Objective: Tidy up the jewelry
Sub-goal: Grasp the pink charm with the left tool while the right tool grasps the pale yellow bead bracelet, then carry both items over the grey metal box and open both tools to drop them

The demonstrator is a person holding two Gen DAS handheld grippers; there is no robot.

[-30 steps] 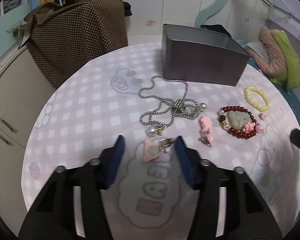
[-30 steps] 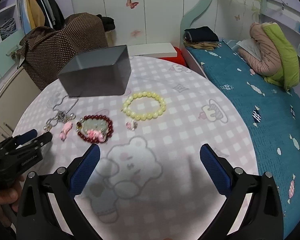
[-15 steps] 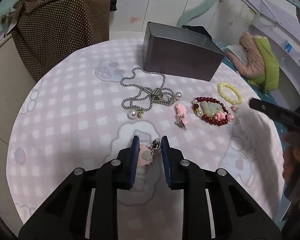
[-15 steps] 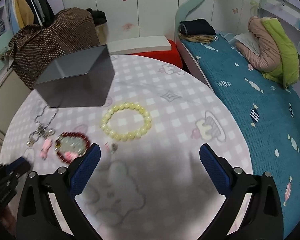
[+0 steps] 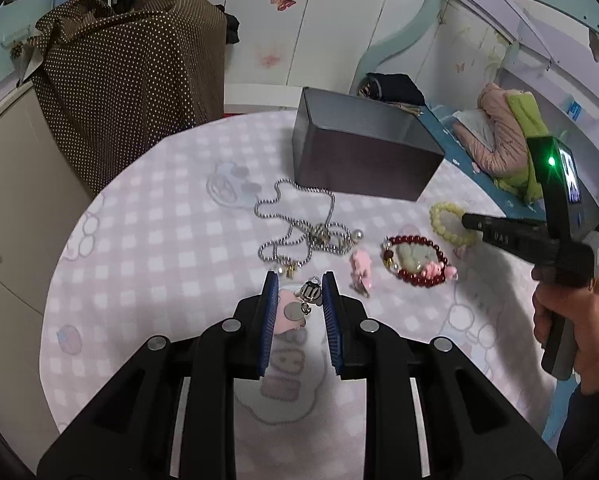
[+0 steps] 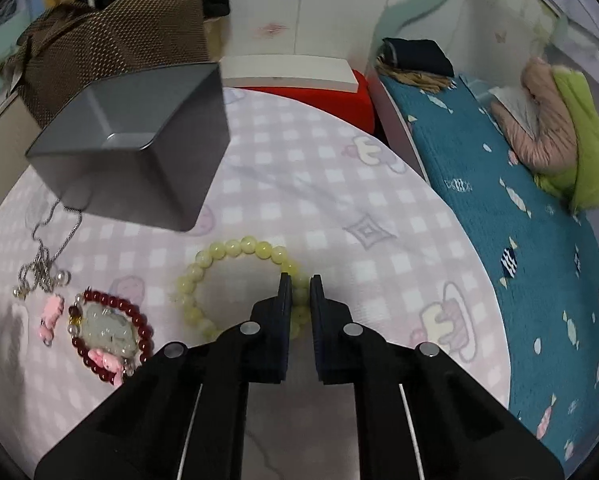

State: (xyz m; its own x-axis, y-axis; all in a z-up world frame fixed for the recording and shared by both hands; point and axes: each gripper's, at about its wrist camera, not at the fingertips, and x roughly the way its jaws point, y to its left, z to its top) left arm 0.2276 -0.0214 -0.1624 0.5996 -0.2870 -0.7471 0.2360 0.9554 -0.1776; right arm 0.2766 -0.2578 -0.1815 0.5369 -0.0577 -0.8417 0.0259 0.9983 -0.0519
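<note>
Left gripper (image 5: 298, 294): its blue-padded jaws are clamping a small pink flat charm with a silver clasp (image 5: 289, 312), holding it above the table's (image 5: 147, 248) pink-and-white checked cloth.
Right gripper (image 6: 298, 294): its jaws have just been closing and are now pinching the right side of the pale yellow beaded bracelet (image 6: 235, 276), which is lying on the table.
Right hand (image 5: 567, 320): gripping the grey handle of its tool at the right edge of the left wrist view.
Dark red beaded bracelet with a pale green stone and pink charms (image 6: 111, 332): lying left of the yellow bracelet.
Second pink charm (image 5: 361, 268): lying between the red bracelet and the silver chain.
Silver rope-chain necklace with pearl beads (image 5: 303, 224): sprawling in front of the box.
Open dark grey rectangular box (image 6: 139, 144): sitting at the table's far side, its inside looking bare.
</note>
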